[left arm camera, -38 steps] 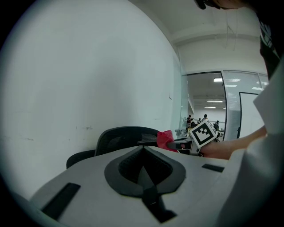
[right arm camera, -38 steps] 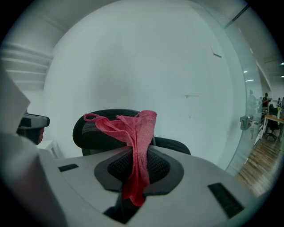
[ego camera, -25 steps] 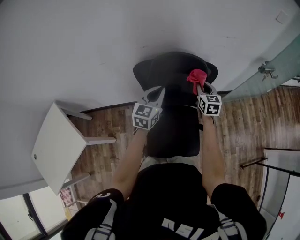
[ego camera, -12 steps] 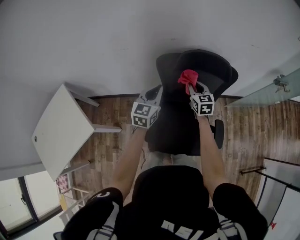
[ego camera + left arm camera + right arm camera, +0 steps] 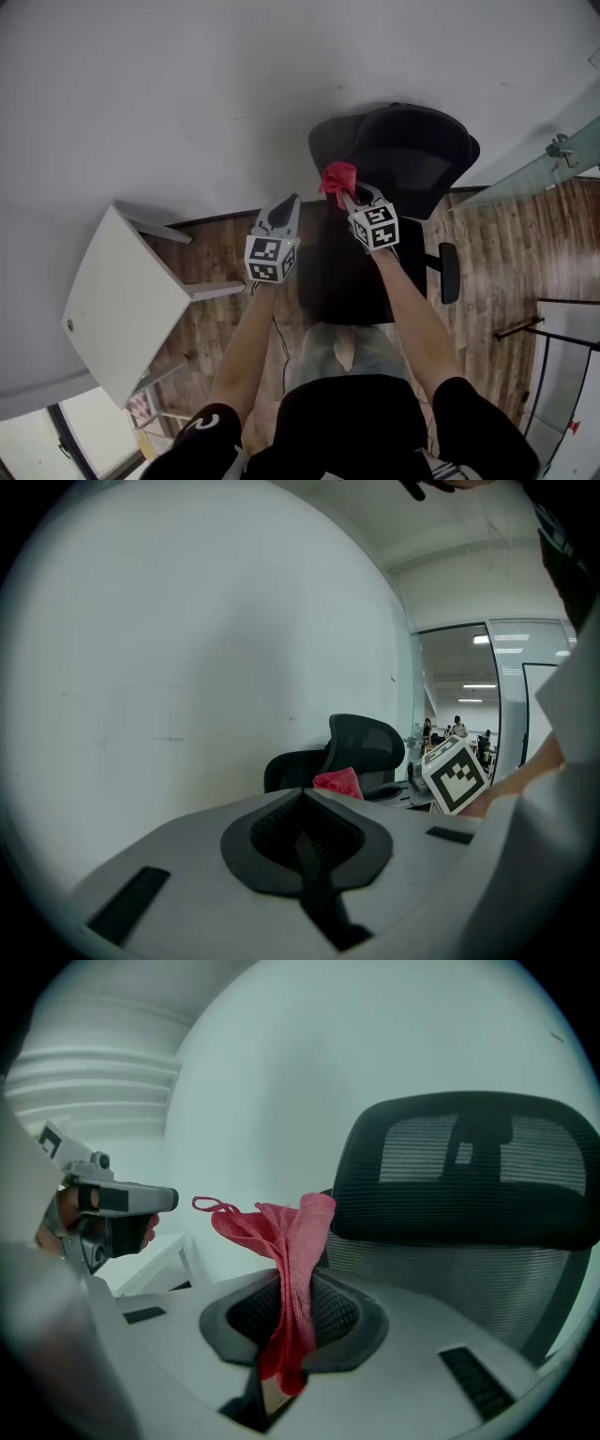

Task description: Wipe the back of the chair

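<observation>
My arms reach forward over the chair (image 5: 361, 272) seat. The left hand-held gripper (image 5: 281, 208) hangs off the chair's left edge, over the floor (image 5: 216, 262). In its own view its jaws (image 5: 305, 832) are clenched together with nothing between them.

The right hand-held gripper (image 5: 349, 195) is just beside it, over the seat's left side. It is clamped on a red cloth (image 5: 338, 177). The right gripper view shows the cloth (image 5: 286, 1241) pinched low between the jaws (image 5: 286, 1335) and standing up in folds, with a thin loop trailing off to the left. The cloth's top sits at the left edge of the chair's (image 5: 469, 1176) mesh back, just below the headrest. I cannot tell whether it touches.

From the left gripper view, the cloth (image 5: 337, 782) lies in front of the chair (image 5: 366, 747) — the right marker cube is to its right.

To the left, a table (image 5: 122, 300) stands well apart from the chair, with a strip of floor between them. Beyond the headrest is the wall (image 5: 187, 94) — the chair back stands close to it. A glass partition (image 5: 553, 159) closes the far right.
</observation>
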Tool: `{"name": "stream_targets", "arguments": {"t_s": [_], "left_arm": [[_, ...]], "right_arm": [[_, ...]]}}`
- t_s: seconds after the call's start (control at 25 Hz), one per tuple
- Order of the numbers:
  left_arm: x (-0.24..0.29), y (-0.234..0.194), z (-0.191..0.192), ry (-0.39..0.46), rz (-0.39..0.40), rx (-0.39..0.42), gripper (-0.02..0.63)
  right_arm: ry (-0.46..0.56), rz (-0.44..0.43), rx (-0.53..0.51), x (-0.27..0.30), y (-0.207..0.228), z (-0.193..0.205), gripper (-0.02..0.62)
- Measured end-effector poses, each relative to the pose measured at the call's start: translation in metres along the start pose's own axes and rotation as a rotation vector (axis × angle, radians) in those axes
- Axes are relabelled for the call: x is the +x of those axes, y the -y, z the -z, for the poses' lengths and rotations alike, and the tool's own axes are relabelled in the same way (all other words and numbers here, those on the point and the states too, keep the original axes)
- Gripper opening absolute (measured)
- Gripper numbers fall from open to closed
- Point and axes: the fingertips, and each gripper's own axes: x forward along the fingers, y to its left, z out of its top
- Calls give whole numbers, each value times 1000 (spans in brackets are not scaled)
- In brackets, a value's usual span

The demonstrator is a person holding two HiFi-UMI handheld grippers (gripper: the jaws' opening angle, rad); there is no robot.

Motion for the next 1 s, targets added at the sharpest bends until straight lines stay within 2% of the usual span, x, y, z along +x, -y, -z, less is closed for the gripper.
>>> {"name": "stream_targets", "arguments": {"t_s": [0.32,0.56,0.72,1.0], "left_arm": [[8,-25,43,-12,0,-41,25],[13,-32,60,4,-2,-46,24],[15,-37,69,16,-31,-61,24],[17,-41,83,26,-78,-53,23]], "right_arm": [[11,13,48,28,5,23,77],[-7,28,11,57,5,28,77],[-15,2,-32,77,1,38,77],[-6,6,-59,95,10,54,77]]}}
